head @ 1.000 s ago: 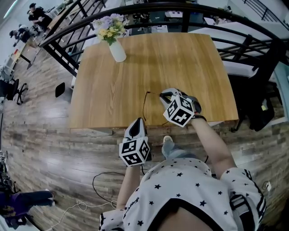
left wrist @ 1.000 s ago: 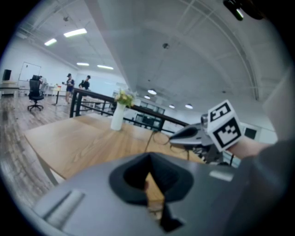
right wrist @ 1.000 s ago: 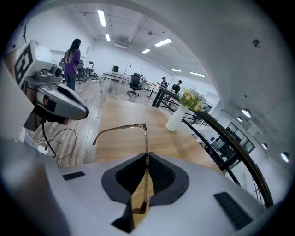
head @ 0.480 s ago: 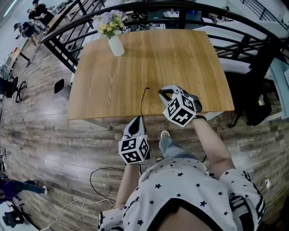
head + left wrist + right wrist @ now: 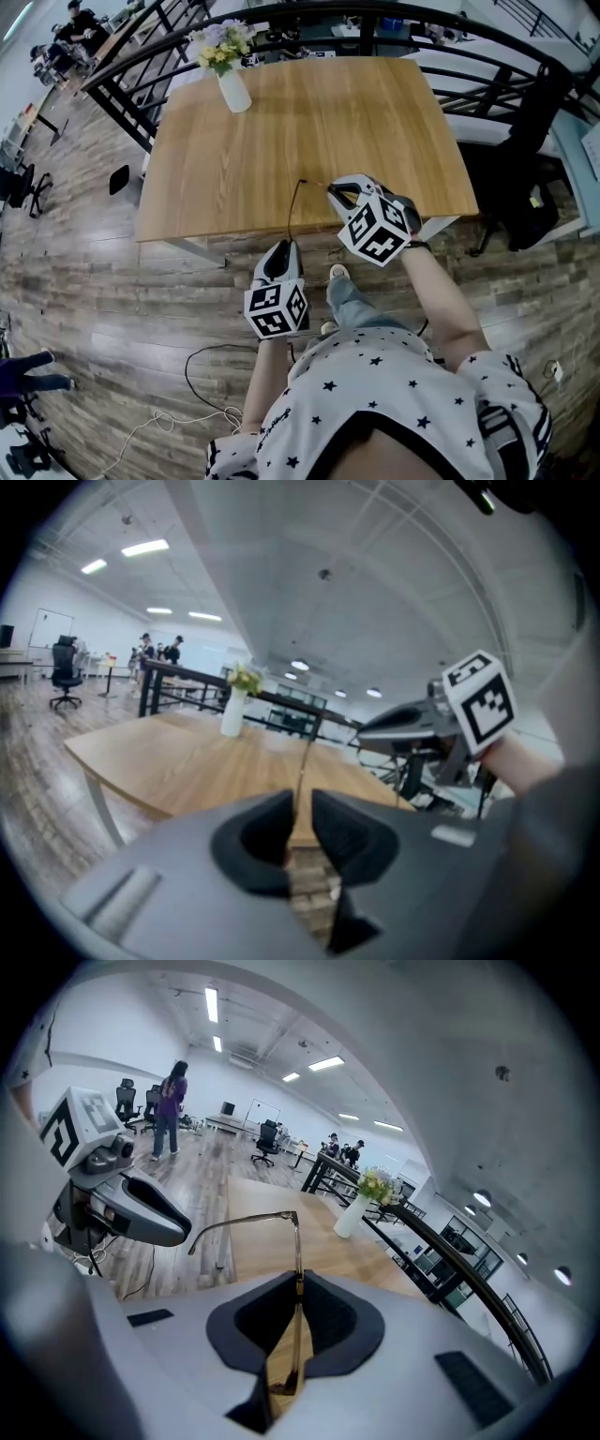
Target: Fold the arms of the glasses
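Thin-framed glasses (image 5: pixel 298 202) hang in the air over the table's near edge. My right gripper (image 5: pixel 335 190) is shut on the frame, which runs up out of its jaws (image 5: pixel 297 1241), with one arm bent off to the left. The left gripper (image 5: pixel 284 246) sits just below and nearer me, at the end of the other arm. Its jaws have just been opening; a narrow gap shows between them (image 5: pixel 301 803). The thin arm (image 5: pixel 305 757) rises in line with that gap, and the pads do not press on it.
The wooden table (image 5: pixel 281 122) carries a white vase of flowers (image 5: pixel 232 89) at its far left corner. Black railings (image 5: pixel 141 103) run behind and beside it. A cable (image 5: pixel 202 361) lies on the plank floor by my feet. People stand far off at the left.
Both grippers and the glasses have drawn back from above the tabletop towards me, to its near edge. The table has slid up in the head view.
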Motion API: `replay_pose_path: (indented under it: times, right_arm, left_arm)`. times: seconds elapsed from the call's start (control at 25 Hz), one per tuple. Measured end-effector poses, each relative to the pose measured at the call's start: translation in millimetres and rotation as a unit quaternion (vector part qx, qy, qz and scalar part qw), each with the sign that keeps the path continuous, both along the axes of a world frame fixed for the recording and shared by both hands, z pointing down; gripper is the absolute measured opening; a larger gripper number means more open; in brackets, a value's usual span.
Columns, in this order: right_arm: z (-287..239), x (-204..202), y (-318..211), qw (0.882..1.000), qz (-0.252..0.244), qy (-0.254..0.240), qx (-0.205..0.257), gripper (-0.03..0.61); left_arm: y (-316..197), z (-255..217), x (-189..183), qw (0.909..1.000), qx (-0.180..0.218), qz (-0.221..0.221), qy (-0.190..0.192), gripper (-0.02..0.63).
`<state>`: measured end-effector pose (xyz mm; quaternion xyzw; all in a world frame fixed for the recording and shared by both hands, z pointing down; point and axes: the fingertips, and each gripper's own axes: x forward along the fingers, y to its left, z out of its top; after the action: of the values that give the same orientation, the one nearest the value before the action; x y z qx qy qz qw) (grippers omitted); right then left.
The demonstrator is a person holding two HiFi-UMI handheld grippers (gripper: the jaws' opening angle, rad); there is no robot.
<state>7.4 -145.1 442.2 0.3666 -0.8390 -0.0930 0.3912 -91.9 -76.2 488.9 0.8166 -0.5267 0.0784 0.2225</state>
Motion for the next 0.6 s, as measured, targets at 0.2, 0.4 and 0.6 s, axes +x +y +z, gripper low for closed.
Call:
replay_pose_path:
  times: [0.2, 0.4, 0.6]
  right_arm:
    - [-5, 0, 12, 1.0, 0.001, -0.004, 0.007, 0.02]
    - [-7, -4, 19, 1.0, -0.002, -0.007, 0.01, 0.02]
    - [-12, -5, 22, 1.0, -0.003, -0.009, 0.016, 0.021]
  left_arm:
    - [9, 2, 4, 0.9999, 0.001, 0.011, -0.011, 0.075]
    - [14, 2, 3, 0.9997, 0.002, 0.014, -0.018, 0.074]
    - [15, -3, 3, 0.9995, 0.01, 0.015, -0.026, 0.051]
